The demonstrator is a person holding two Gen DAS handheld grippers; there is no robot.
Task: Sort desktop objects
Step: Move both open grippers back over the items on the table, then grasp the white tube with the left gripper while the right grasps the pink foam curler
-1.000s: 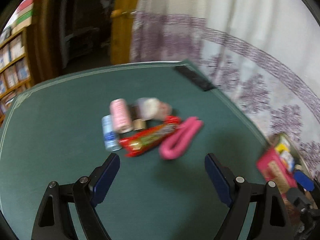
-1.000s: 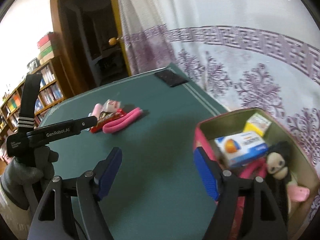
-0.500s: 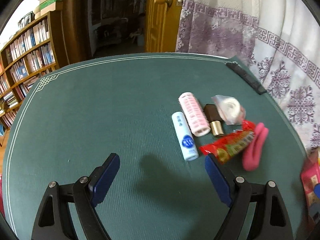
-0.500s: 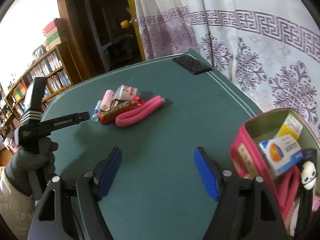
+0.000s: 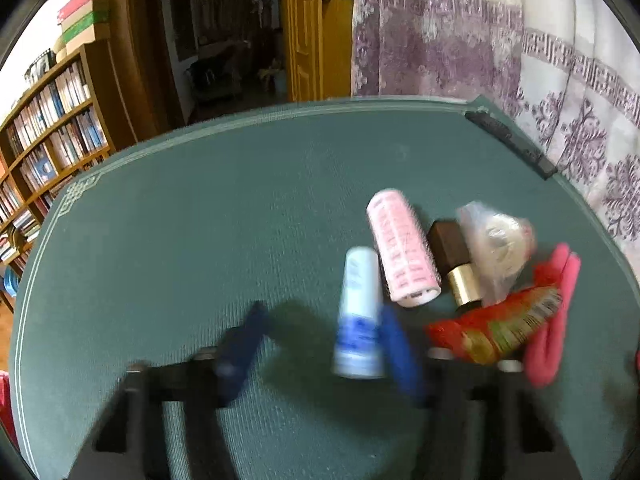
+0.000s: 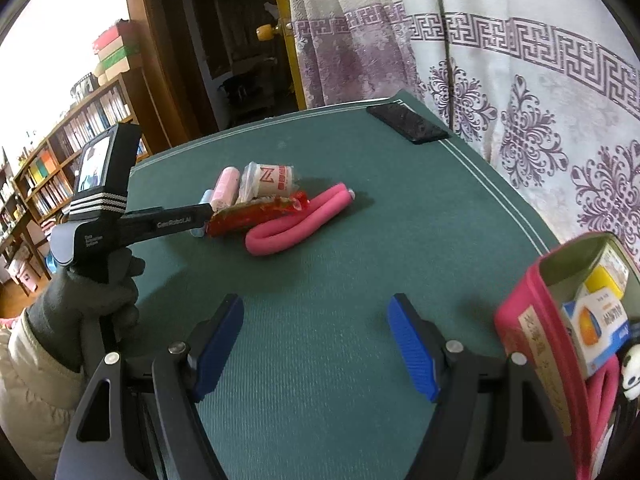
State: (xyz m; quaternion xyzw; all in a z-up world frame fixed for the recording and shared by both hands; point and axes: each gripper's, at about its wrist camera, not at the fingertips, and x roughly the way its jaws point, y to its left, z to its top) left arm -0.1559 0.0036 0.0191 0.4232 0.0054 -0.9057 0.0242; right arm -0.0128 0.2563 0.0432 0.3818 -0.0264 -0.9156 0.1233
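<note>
A cluster lies on the green table: a white-and-blue tube [image 5: 359, 312], a pink hair roller [image 5: 402, 252], a brown-and-gold lipstick [image 5: 454, 264], a wrapped white roll [image 5: 498, 244], a red snack packet [image 5: 500, 326] and a bent pink foam rod [image 5: 554, 316]. My left gripper [image 5: 324, 344] is open and blurred, with the tube's near end between its fingers, close to the right finger. My right gripper [image 6: 316, 344] is open and empty over bare table. The cluster shows beyond it: roll [image 6: 272, 180], packet [image 6: 256, 216], rod [image 6: 300, 220].
A pink box [image 6: 532, 344] holding a blue-orange carton, a yellow box and a panda figure stands at the right. A black phone [image 6: 406, 122] lies at the table's far right corner. A curtain hangs behind; a bookshelf and an open doorway are to the left.
My left gripper has moved forward and right to the cluster, so the tube now lies between its fingers. The right gripper has drifted slightly; the box sits further right in its view.
</note>
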